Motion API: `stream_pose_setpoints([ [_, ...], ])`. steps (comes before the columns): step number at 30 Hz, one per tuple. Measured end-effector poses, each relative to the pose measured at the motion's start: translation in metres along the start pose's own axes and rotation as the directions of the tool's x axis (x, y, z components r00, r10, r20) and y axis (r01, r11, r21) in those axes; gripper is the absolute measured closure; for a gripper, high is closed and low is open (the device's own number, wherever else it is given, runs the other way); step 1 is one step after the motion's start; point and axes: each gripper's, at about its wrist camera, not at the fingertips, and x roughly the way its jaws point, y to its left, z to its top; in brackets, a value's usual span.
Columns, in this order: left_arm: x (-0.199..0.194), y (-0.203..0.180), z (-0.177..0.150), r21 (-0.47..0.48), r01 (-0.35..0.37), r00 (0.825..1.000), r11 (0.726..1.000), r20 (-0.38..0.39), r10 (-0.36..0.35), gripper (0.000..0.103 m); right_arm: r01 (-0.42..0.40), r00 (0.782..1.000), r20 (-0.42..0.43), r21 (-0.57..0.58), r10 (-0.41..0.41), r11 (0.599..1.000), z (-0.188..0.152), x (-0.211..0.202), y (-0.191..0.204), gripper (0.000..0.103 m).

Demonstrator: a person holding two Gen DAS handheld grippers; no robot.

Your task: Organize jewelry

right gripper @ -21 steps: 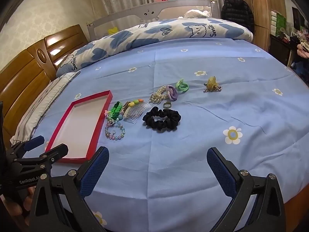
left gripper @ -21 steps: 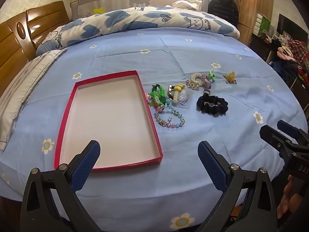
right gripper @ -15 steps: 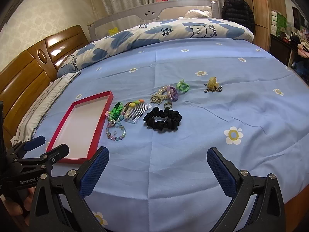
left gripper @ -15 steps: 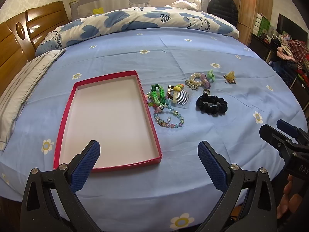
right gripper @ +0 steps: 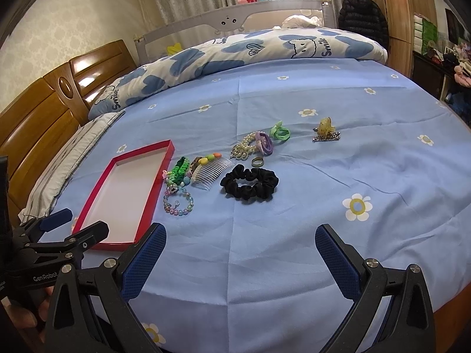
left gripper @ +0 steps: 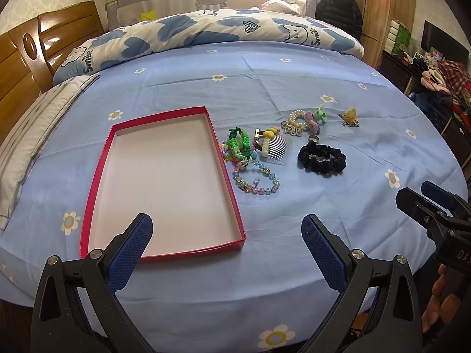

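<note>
An empty red-rimmed tray (left gripper: 101, 176) (right gripper: 141, 214) lies on the blue bedsheet. To its right are a green braided band (left gripper: 238, 145), a bead bracelet (left gripper: 256, 181) (right gripper: 178, 203), a clear comb (left gripper: 275, 147) (right gripper: 210, 172), a black scrunchie (left gripper: 321, 158) (right gripper: 250, 186), a small ring (right gripper: 257, 161), a pearl bracelet with a purple bow (left gripper: 300, 122) (right gripper: 253, 145), a green hair tie (right gripper: 279, 132) and a yellow clip (left gripper: 349, 116) (right gripper: 325, 129). My left gripper (left gripper: 226, 236) hangs open over the tray's near end. My right gripper (right gripper: 240, 245) hangs open in front of the scrunchie. Neither holds anything.
A folded quilt (left gripper: 206, 32) with blue hearts lies across the far side of the bed. A pillow (left gripper: 32, 123) and wooden headboard (left gripper: 20, 58) are at the left. A wardrobe (left gripper: 382, 8) and cluttered shelves stand at the right. The bed's near edge runs just below the grippers.
Both views have shifted very slightly; the jewelry and the tray lie where they were, and both grippers stay open.
</note>
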Motion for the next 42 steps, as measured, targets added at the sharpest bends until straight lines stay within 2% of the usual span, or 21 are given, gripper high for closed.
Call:
stream_pose_setpoints([
  [17, 0.009, -0.002, -0.005, 0.008, 0.002, 1.000, 1.000, -0.007, -0.002, 0.001, -0.013, 1.000, 0.001, 0.014, 0.013, 1.000, 0.001, 0.003, -0.003, 0.002],
  [21, 0.013, 0.000, -0.004, 0.011, 0.006, 0.999, 1.000, -0.034, -0.005, 0.001, -0.018, 1.000, 0.001, 0.017, 0.018, 1.000, 0.001, 0.004, -0.004, 0.002],
  [24, 0.013, 0.003, -0.002, 0.012, 0.010, 0.994, 1.000, -0.110, -0.009, 0.001, -0.024, 1.000, 0.001, 0.022, 0.024, 0.999, 0.000, 0.006, -0.007, 0.002],
  [26, 0.014, 0.004, -0.002, 0.009, 0.016, 0.992, 1.000, -0.127, -0.014, 0.001, -0.027, 1.000, 0.000, 0.029, 0.027, 0.999, 0.000, 0.007, -0.009, 0.002],
  [29, 0.017, 0.005, 0.000, 0.016, 0.014, 0.998, 1.000, -0.064, -0.013, 0.001, -0.027, 1.000, -0.004, 0.037, 0.027, 0.999, 0.000, 0.010, -0.012, 0.002],
  [33, 0.022, 0.007, 0.003, 0.030, 0.007, 0.999, 1.000, -0.041, -0.006, 0.001, -0.031, 0.999, -0.008, 0.047, 0.031, 0.998, 0.001, 0.015, -0.015, 0.003],
  [37, 0.032, 0.010, 0.007, 0.039, 0.004, 0.999, 0.999, -0.048, -0.002, 0.001, -0.034, 0.999, -0.011, 0.049, 0.034, 0.998, 0.003, 0.023, -0.019, 0.003],
  [42, 0.045, 0.008, 0.012, 0.044, 0.043, 0.997, 0.998, -0.068, -0.040, 0.002, -0.036, 0.999, -0.029, 0.052, 0.037, 0.998, 0.007, 0.040, -0.027, 0.007],
])
